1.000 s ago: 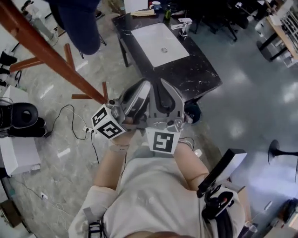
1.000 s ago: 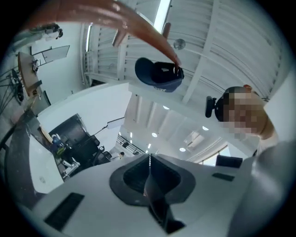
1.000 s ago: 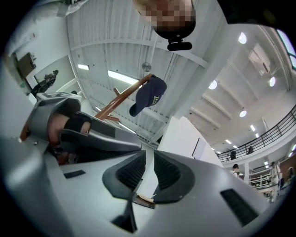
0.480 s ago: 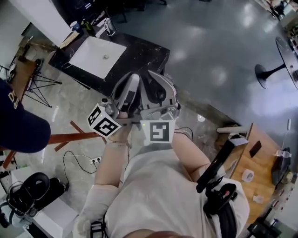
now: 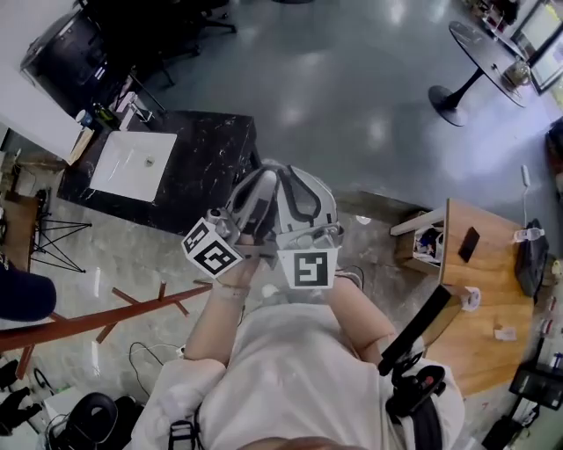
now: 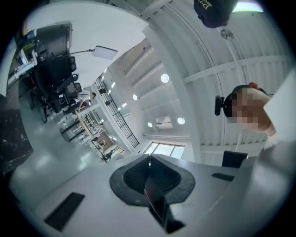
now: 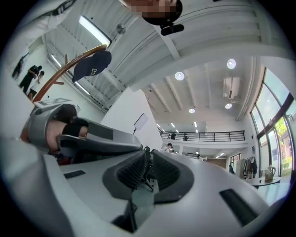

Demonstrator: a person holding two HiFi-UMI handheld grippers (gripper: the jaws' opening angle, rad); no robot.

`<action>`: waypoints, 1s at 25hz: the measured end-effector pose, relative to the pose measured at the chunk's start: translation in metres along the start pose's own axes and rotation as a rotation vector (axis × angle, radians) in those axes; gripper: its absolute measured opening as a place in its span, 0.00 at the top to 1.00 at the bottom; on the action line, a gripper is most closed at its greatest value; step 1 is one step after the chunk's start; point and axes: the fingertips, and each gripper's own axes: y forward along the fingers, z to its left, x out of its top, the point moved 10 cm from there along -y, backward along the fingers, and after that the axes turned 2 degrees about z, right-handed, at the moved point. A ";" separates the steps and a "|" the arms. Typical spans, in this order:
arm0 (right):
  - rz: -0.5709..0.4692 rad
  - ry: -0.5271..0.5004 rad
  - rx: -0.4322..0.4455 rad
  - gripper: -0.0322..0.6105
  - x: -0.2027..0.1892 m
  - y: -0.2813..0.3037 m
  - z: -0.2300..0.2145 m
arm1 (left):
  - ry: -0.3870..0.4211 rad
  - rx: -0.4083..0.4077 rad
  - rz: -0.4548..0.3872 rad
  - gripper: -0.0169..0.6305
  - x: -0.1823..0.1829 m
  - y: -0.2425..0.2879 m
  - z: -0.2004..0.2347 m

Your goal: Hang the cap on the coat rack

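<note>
A navy cap [image 5: 18, 294] shows at the left edge of the head view, beside the brown wooden coat rack [image 5: 106, 316]. The right gripper view has the cap [image 7: 92, 65] hanging under a curved wooden arm of the coat rack [image 7: 60, 69]. The left gripper view catches the cap [image 6: 215, 11] at the top. Both grippers are side by side in front of the person's chest, pointing away from the rack. My left gripper [image 5: 262, 173] [image 6: 149, 157] is shut and holds nothing. My right gripper [image 5: 283, 169] [image 7: 147, 152] has its jaws drawn to a thin slit, nothing in between.
A black marble counter [image 5: 211, 158] with a white basin stands ahead left. A wooden desk [image 5: 479, 299] with small items lies to the right. A round table on a pedestal base [image 5: 453, 97] is at the far right. Cables and dark equipment [image 5: 88, 422] lie on the floor at lower left.
The whole view has swung round: the rack and cap slid from upper left to lower left, the counter moved left, and the wooden desk came in at right. Both grippers stayed together and shut.
</note>
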 end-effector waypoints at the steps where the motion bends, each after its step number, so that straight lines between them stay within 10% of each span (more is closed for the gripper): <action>1: 0.004 0.025 -0.010 0.87 -0.004 -0.010 -0.013 | -0.016 -0.008 0.010 0.95 -0.013 0.010 -0.006; 13: -0.001 0.265 -0.028 0.87 -0.030 -0.128 -0.118 | -0.164 -0.070 0.052 0.96 -0.132 0.074 -0.082; 25: -0.080 0.360 -0.066 0.88 -0.020 -0.167 -0.140 | -0.106 -0.205 0.112 0.96 -0.143 0.093 -0.119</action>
